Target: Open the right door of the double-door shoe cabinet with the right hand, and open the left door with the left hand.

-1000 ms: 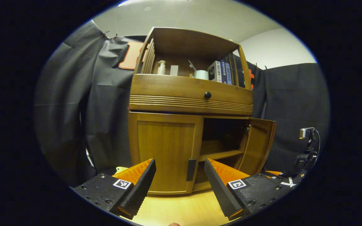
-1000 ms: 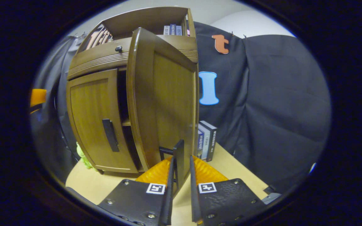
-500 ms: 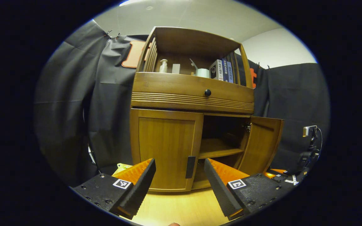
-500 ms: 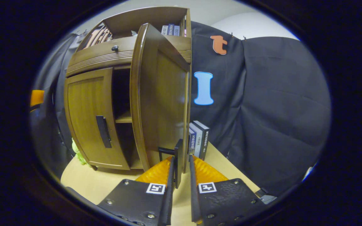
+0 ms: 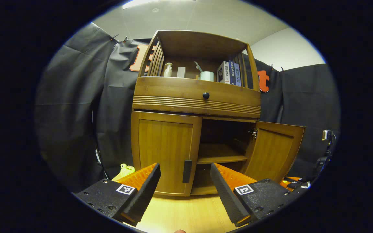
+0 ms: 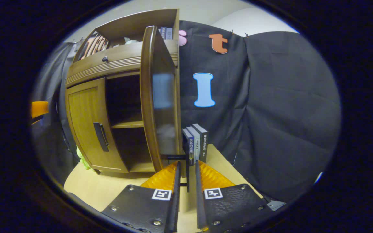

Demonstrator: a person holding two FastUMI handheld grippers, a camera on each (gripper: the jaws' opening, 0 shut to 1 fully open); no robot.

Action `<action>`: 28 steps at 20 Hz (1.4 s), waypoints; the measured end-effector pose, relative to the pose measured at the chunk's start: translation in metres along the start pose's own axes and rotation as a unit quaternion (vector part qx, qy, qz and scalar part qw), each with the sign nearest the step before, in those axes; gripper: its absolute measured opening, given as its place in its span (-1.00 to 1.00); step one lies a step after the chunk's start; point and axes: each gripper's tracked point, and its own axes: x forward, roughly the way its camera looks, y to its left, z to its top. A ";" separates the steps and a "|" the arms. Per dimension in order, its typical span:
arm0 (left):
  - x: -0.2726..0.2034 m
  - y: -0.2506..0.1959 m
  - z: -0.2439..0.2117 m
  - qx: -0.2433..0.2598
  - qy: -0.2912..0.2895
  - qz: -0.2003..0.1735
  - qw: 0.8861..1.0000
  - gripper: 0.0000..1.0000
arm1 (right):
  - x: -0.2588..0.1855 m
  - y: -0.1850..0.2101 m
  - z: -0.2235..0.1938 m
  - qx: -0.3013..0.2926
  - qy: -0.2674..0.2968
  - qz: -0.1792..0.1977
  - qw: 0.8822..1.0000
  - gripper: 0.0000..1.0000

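Centrally in the left gripper view stands the shoe cabinet [image 5: 196, 110], with its right door [image 5: 275, 152] swung wide at the right of the frame and its left door [image 5: 165, 152] flat and closed at centre-left, a dark vertical handle [image 5: 187, 171] near its inner edge. Behind the open door the lower compartment shows one wooden shelf [image 5: 220, 158] with nothing I can make out on it; the space under it is dark. Above the doors runs a drawer [image 5: 196, 94] with a black knob [image 5: 206, 95], closed. The open top compartment holds a pump bottle [image 5: 167, 69], a pale block [image 5: 181, 72], a white roll [image 5: 207, 75] and upright books [image 5: 228, 72]. At the bottom of the frame the left gripper [image 5: 185, 176] has its fingers spread apart, short of the left door's handle and touching nothing. In the right gripper view, the right gripper [image 6: 186, 176] at bottom centre has its fingers nearly together with the right door's handle [image 6: 186, 161] between them; whether both pads press on it cannot be told. More books [image 6: 196, 144] stand on the tabletop [image 6: 96, 191] just right of that door.
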 end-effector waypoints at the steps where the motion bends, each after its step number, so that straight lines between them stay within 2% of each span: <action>1: -0.003 -0.005 0.000 0.001 -0.002 0.003 1.000 0.92 | 0.001 -0.002 0.001 0.000 -0.001 0.002 1.000 -0.54; 3: -0.011 -0.016 -0.001 0.004 -0.006 0.010 1.000 0.84 | 0.000 -0.003 0.002 -0.001 -0.004 0.012 1.000 -0.55; 6: -0.022 -0.033 -0.008 0.003 -0.007 0.017 1.000 0.84 | 0.004 -0.003 0.006 -0.002 -0.016 0.026 1.000 -0.54; 9: -0.026 -0.050 -0.013 0.002 -0.003 0.017 1.000 0.84 | 0.006 -0.010 0.009 0.005 -0.026 0.017 1.000 -0.55; 11: -0.026 -0.055 -0.017 0.005 -0.002 0.024 1.000 0.84 | 0.005 -0.006 0.011 0.023 -0.026 0.024 0.999 -0.54; 12: -0.024 -0.056 -0.018 0.007 -0.001 0.026 1.000 0.92 | 0.004 -0.004 0.011 0.034 -0.026 0.024 0.999 -0.55; 14: -0.017 -0.052 -0.021 0.016 0.001 0.037 0.999 0.84 | 0.003 -0.006 0.017 0.045 -0.033 0.020 0.998 -0.55; 19: 0.027 -0.024 -0.036 0.033 0.025 0.063 0.997 0.84 | -0.001 -0.005 0.028 0.071 -0.047 0.014 0.996 -0.55; 22: 0.066 -0.012 -0.045 0.049 0.045 0.055 0.996 0.92 | 0.000 -0.008 0.035 0.083 -0.060 -0.002 0.995 -0.55; 24: 0.091 -0.014 -0.057 0.057 0.062 0.036 0.996 0.87 | 0.001 -0.008 0.043 0.088 -0.074 -0.009 0.993 -0.55; 25: 0.102 -0.010 -0.063 0.061 0.070 0.033 0.995 0.67 | 0.002 -0.010 0.045 0.088 -0.078 -0.015 0.993 -0.55; 28: 0.134 -0.002 -0.083 0.065 0.095 0.031 0.993 0.63 | 0.001 -0.016 0.053 0.088 -0.095 -0.033 0.991 -0.50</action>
